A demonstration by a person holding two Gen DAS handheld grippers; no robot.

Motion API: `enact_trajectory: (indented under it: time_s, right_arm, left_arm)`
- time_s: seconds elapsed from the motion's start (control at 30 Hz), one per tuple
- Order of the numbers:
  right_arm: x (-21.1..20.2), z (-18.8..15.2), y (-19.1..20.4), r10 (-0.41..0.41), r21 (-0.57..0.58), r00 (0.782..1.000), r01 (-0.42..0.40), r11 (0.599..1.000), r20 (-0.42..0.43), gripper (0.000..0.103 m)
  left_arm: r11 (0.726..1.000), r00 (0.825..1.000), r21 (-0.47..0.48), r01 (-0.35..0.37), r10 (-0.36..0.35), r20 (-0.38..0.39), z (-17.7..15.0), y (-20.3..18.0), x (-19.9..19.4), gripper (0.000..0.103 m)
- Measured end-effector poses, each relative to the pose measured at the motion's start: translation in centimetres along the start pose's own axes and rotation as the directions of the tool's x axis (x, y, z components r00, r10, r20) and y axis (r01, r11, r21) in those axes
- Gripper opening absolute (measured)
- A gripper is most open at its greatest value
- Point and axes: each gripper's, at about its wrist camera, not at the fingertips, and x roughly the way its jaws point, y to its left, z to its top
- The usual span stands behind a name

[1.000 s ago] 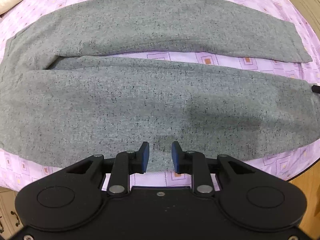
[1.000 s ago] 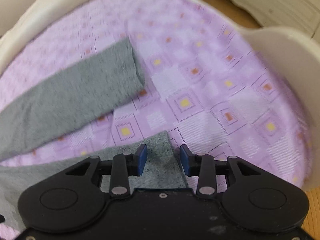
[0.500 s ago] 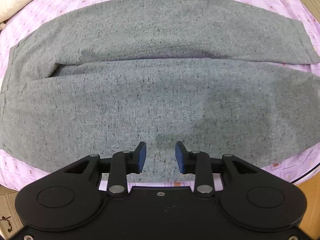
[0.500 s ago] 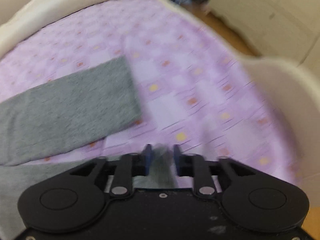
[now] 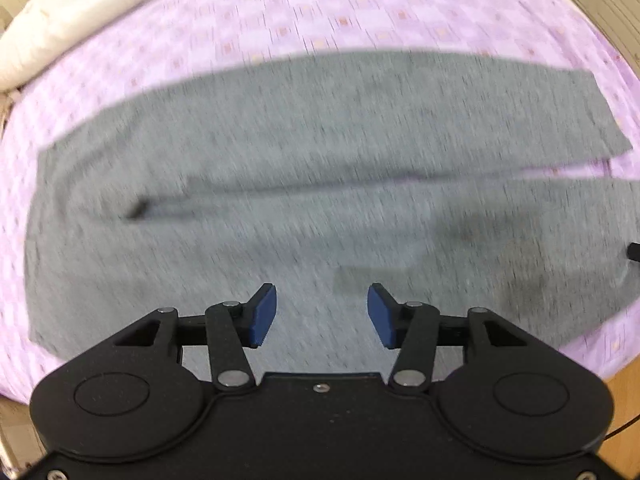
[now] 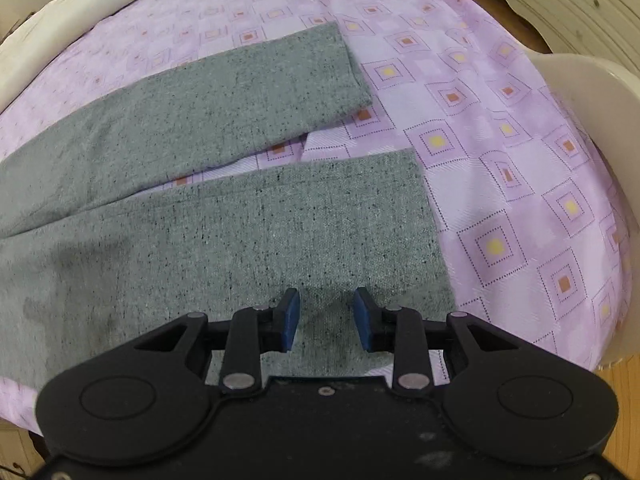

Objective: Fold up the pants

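From your left wrist you see the grey pants almost whole, lying flat on the purple bedsheet with both legs running rightward, side by side, and the waist end at the left. The picture is smeared with motion, so the weave is lost. Your left gripper hangs over the near leg; its jaws have just been opening and stand wide, blue pads clear of the cloth. A cream pillow lies at the far left.

Your right wrist gives only the leg ends, but sharply: speckled grey knit, square-cut hems, a wedge of sheet between the legs, printed with dotted squares. Your right gripper hovers over the near hem, its jaws parted after closing somewhat, nothing pinched.
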Motion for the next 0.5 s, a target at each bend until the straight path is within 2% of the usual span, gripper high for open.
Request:
enact_trajectory:
  time_s: [0.1, 0.23, 0.33, 0.5]
  right_arm:
    - [-1.4, 3.1, 0.1, 0.025, 0.061, 0.997, -0.029, 0.998, 0.073, 0.032]
    - [-1.2, 9.0, 1.1, 0.066, 0.13, 0.99, -0.082, 0.988, 0.123, 0.033]
    - [0.9, 14.0, 2.9, 0.107, 0.15, 0.991, -0.118, 0.982, 0.076, 0.036]
    - [4.6, 19.9, 6.2, 0.07, 0.236, 0.998, -0.067, 0.969, -0.001, 0.036]
  left_arm:
    - [1.0, 0.999, -0.006, -0.002, 0.003, 0.043, 3.4, 1.5, -0.6, 0.058]
    - [1.0, 0.996, -0.024, 0.006, -0.004, 0.085, 8.7, 3.7, -0.4, 0.058]
    - [0.999, 0.995, -0.035, -0.01, 0.013, 0.096, 12.7, 5.2, 0.6, 0.058]
    - [0.999, 0.994, -0.032, -0.035, 0.038, 0.102, 16.9, 7.4, 2.8, 0.058]
